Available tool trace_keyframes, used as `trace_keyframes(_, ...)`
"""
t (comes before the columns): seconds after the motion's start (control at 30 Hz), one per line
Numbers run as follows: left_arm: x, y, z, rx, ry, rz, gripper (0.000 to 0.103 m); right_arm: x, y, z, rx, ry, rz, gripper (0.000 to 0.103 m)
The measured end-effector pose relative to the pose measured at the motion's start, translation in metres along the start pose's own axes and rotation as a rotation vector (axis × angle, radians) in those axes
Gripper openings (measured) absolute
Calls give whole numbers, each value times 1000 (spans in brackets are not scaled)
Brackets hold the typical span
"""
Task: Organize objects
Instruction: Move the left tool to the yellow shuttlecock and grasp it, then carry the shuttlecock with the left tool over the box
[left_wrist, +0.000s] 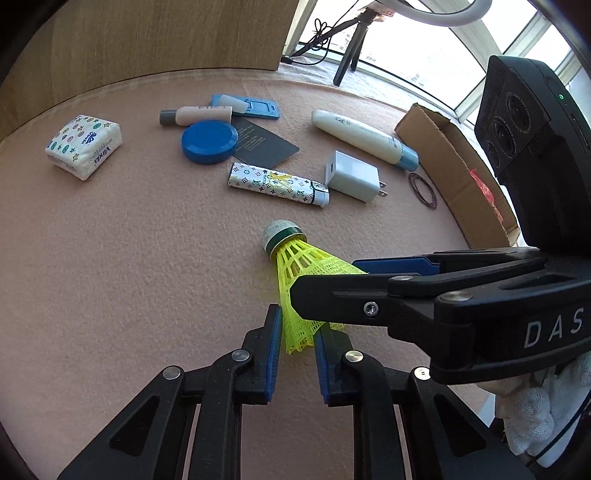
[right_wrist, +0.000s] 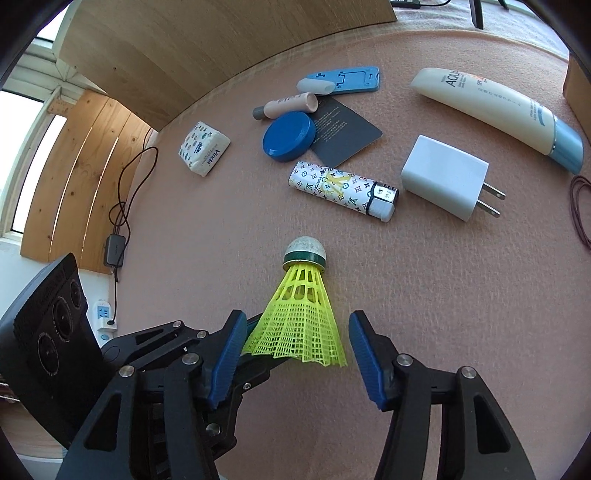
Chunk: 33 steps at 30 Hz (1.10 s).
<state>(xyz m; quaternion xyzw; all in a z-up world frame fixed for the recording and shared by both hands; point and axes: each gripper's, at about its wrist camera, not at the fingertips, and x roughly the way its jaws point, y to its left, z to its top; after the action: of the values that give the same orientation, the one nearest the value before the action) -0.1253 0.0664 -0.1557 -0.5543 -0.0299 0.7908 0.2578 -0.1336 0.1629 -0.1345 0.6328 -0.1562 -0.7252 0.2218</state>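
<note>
Lying between both tongs (right_wrist: 297, 347): shuttlecock (right_wrist: 301, 317)

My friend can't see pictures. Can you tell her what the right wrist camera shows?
A yellow shuttlecock lies on a pink felt table between the open right gripper fingers. Beyond it lie a patterned lighter, white charger and blue lid.

A table (left_wrist: 129, 258) covered in pink felt carries a yellow shuttlecock (right_wrist: 301, 314), a patterned lighter (right_wrist: 343, 190), a white charger (right_wrist: 445, 175), a cream lotion tube (right_wrist: 495, 107), a blue round lid (right_wrist: 288, 136), a tissue pack (right_wrist: 203, 147) and a cardboard box (left_wrist: 458, 166).
</note>
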Motion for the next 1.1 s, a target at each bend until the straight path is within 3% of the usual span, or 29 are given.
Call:
trace_keyframes(0.2, -1, -5, -1, -25, -6, -28, 17, -7, -4, -3, 13, -19, 26, 38)
trace_keyframes(0.47, -11, -39, 6, 12, -44, -64, 17, -44, -16, -13, 18, -92, 31, 36)
trace_keyframes(0.8, -16, -113, 33, 112, -89, -133, 17, -114, -51, -29, 41, -228, -10, 36)
trace_keyframes(1.1, 0, -197, 66, 221, -106, -194, 17, -177, -106, -36, 104, -337, -60, 36)
